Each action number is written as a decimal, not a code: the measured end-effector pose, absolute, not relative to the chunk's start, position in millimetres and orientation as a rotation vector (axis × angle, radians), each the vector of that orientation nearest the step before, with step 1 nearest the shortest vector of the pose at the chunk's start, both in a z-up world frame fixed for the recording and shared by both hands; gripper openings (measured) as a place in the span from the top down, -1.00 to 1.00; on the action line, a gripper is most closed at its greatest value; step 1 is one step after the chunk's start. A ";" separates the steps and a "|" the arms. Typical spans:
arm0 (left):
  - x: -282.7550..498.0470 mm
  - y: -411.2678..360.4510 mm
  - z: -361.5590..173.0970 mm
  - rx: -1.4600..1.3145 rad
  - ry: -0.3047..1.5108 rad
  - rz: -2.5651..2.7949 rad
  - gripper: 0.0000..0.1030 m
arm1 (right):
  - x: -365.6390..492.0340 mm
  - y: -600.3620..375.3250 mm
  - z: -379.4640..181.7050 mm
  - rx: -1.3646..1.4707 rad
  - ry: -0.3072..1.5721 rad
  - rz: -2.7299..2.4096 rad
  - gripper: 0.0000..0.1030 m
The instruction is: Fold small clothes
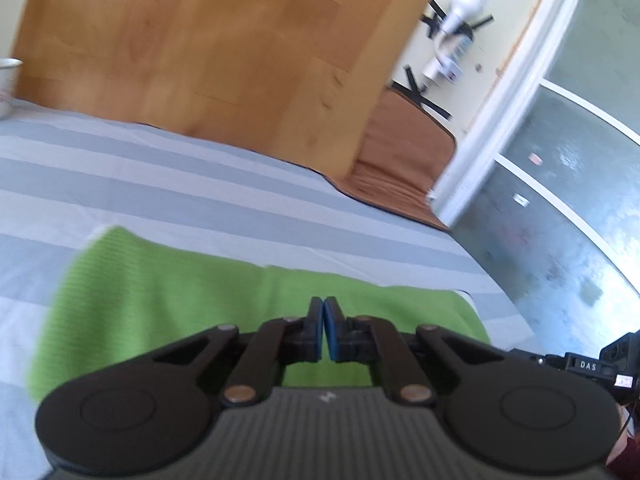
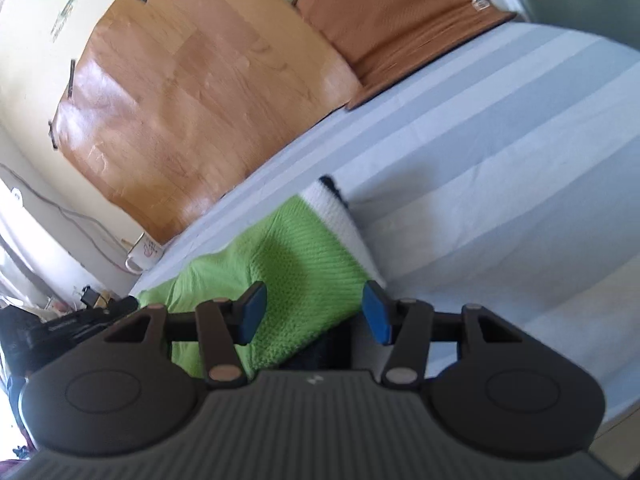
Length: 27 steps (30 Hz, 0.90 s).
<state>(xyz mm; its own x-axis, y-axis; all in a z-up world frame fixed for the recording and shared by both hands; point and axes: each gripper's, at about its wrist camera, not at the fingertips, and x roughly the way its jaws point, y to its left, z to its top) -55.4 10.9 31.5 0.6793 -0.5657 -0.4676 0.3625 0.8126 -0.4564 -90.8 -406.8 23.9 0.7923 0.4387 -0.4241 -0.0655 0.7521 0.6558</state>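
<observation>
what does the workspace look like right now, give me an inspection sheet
surface: striped grey sheet, smooth.
job's things: green knit garment with white cuff, lying flat on the sheet.
clutter: white mug at the sheet's edge.
grippers: left tool shut, empty, over the garment; right tool open, garment below, nothing gripped.
cables: thin cord along the wall.
surroundings: wood-look panel, brown cushion, taped lamp bulb.

The grey-and-white striped bed sheet lies bare and open beyond the green knitted garment with a white band, which lies flat and low. At the far edge a wood-grain panel and a brown cushion close the way, and a white enamel mug stands at the sheet's left edge.
</observation>
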 end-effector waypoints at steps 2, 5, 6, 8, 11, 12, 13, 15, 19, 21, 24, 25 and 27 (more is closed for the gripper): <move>-48.4 -1.7 28.9 -0.340 0.651 -0.568 0.94 | -91.1 -409.2 17.2 0.705 0.629 0.300 -0.11; -37.1 -17.8 17.2 -0.315 0.707 -0.573 0.94 | -78.9 -396.6 3.3 0.751 0.689 0.337 -0.11; -31.7 -23.6 9.3 -0.300 0.744 -0.563 0.94 | -74.5 -389.7 0.2 0.757 0.695 0.352 -0.10; -29.7 -29.7 -4.2 -0.265 0.723 -0.560 0.93 | -66.7 -376.5 -0.1 0.751 0.672 0.378 -0.06; -27.2 -28.6 -3.6 -0.276 0.735 -0.555 0.90 | -55.1 -366.9 0.6 0.758 0.726 0.378 0.51; -25.3 -26.8 -2.6 -0.288 0.747 -0.556 0.90 | -54.9 -365.7 7.0 0.750 0.724 0.378 0.54; -24.0 -25.3 -1.9 -0.296 0.756 -0.558 0.90 | -57.1 -364.5 18.4 0.729 0.702 0.388 0.56; -25.6 -20.7 3.3 -0.304 0.763 -0.561 0.90 | -65.0 -360.6 46.6 0.687 0.632 0.450 0.58; -35.2 21.2 31.5 -0.403 0.655 -0.550 0.84 | -71.0 -316.0 109.4 0.461 0.557 0.568 0.58; -43.2 56.6 46.6 -0.477 0.571 -0.511 0.56 | -67.1 -282.0 130.0 0.350 0.555 0.643 0.57; -58.0 104.1 60.8 -0.545 0.479 -0.429 0.36 | -54.1 -221.1 142.6 0.196 0.583 0.763 0.57; -63.5 117.9 62.4 -0.559 0.461 -0.402 0.33 | -48.5 -200.9 142.3 0.160 0.600 0.800 0.57; -73.1 138.5 63.3 -0.581 0.438 -0.354 0.12 | -38.3 -157.4 136.0 0.087 0.638 0.877 0.57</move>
